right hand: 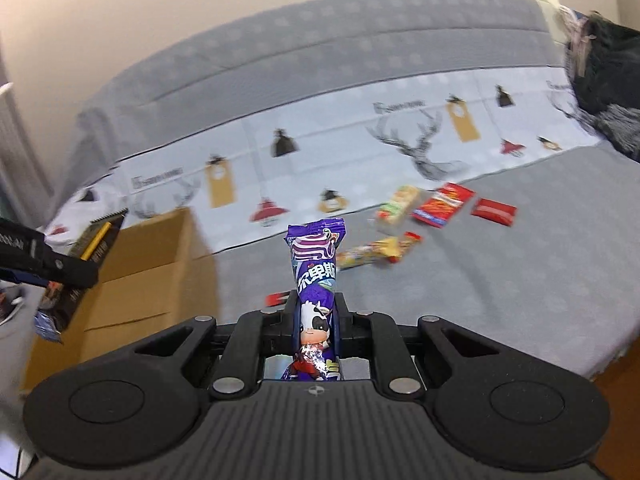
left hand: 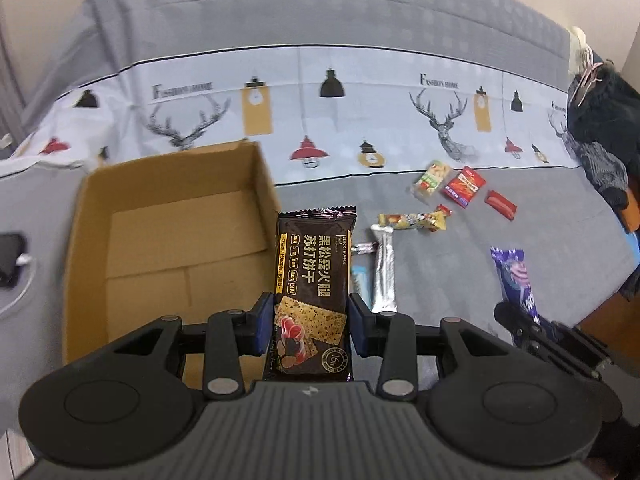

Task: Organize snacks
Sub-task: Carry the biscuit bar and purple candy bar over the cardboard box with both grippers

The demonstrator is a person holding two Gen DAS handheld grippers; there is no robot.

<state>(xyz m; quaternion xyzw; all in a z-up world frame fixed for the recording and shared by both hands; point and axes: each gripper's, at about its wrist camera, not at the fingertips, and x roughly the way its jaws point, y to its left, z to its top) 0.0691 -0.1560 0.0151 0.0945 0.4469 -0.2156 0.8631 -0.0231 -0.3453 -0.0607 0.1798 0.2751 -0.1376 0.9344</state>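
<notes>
My left gripper [left hand: 312, 320] is shut on a dark brown cracker packet [left hand: 314, 280], held upright above the right wall of an open cardboard box [left hand: 168, 240]. The box's floor is bare. My right gripper [right hand: 317, 312] is shut on a purple candy packet [right hand: 316, 264] with a cartoon cow, lifted over the grey bed. The same purple packet [left hand: 514, 276] shows at the right of the left wrist view. The cracker packet [right hand: 80, 264] and the box [right hand: 152, 272] sit at the left of the right wrist view.
Loose snacks lie on the grey bedspread [left hand: 460, 264]: a silver stick [left hand: 384, 268], a yellow wrapper [left hand: 416, 222], a green-yellow packet [left hand: 432, 180], a red packet [left hand: 464, 186] and a small red bar [left hand: 500, 204]. A dark fuzzy garment [left hand: 608, 128] lies far right. A black device [left hand: 12, 256] lies left of the box.
</notes>
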